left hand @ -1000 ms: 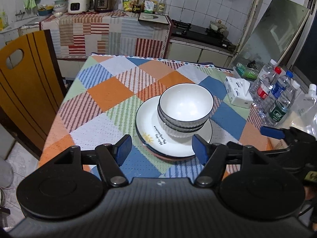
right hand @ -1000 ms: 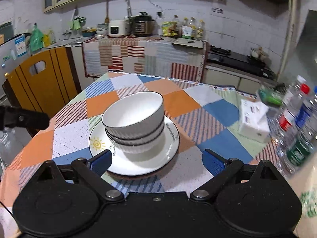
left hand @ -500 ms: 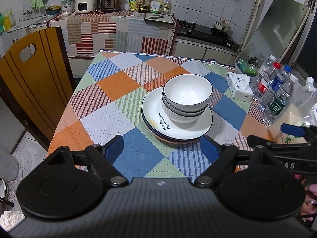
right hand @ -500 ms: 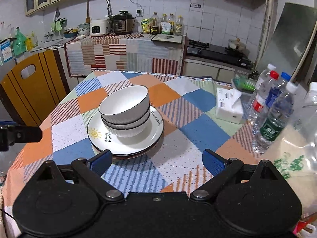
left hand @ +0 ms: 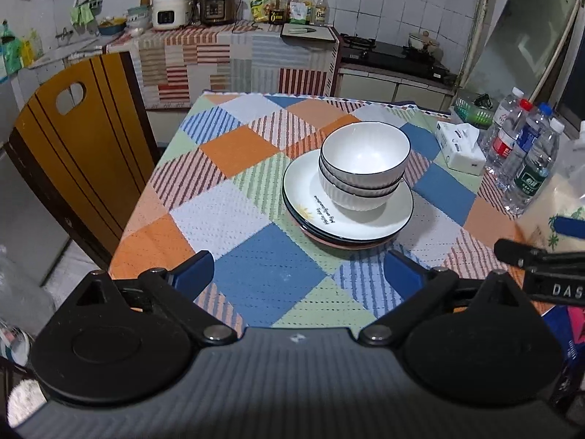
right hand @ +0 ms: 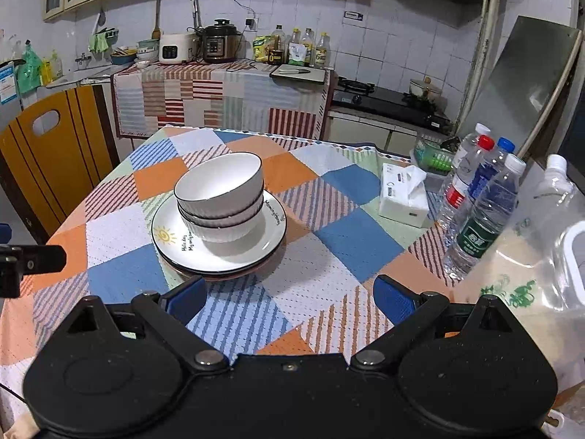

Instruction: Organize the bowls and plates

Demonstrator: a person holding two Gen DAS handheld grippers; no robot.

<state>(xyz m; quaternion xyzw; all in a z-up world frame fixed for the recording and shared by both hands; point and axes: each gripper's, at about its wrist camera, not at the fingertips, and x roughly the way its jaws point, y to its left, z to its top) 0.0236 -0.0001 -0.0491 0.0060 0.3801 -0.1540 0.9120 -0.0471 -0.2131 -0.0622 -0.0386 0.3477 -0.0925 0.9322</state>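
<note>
- Left wrist view showed you the table [left hand: 234,197] first, covered by a checked cloth in orange, blue, green and striped squares, with nearly all the things on its right half.
- The wooden chair [left hand: 84,153] stood beside the left edge of the table, its back turned to the cloth.
- Your left gripper [left hand: 298,270] hovered over the near part of the cloth, well apart from the dishes; its blue fingers [left hand: 192,272] were spreading wider at that moment, and nothing was between them.
- Your right gripper [right hand: 289,298] also pointed at the table from the near side, its fingers [right hand: 393,298] spread wide apart with only cloth between them.
- The stack of plates [left hand: 347,208] lay near the middle of the table; the top plate was white with a dark rim, a small sun drawing and a line of text, and a pink rim showed at the bottom of the stack.
- The bowls [left hand: 363,164] sat nested one in another on the top plate, upright, a little toward its far side; I counted three but could not be sure.
- The water bottles [right hand: 482,201] stood together at the right edge of the table.
- The tissue pack [right hand: 404,194] lay between the plates and the bottles, just beside the bottles.
</note>
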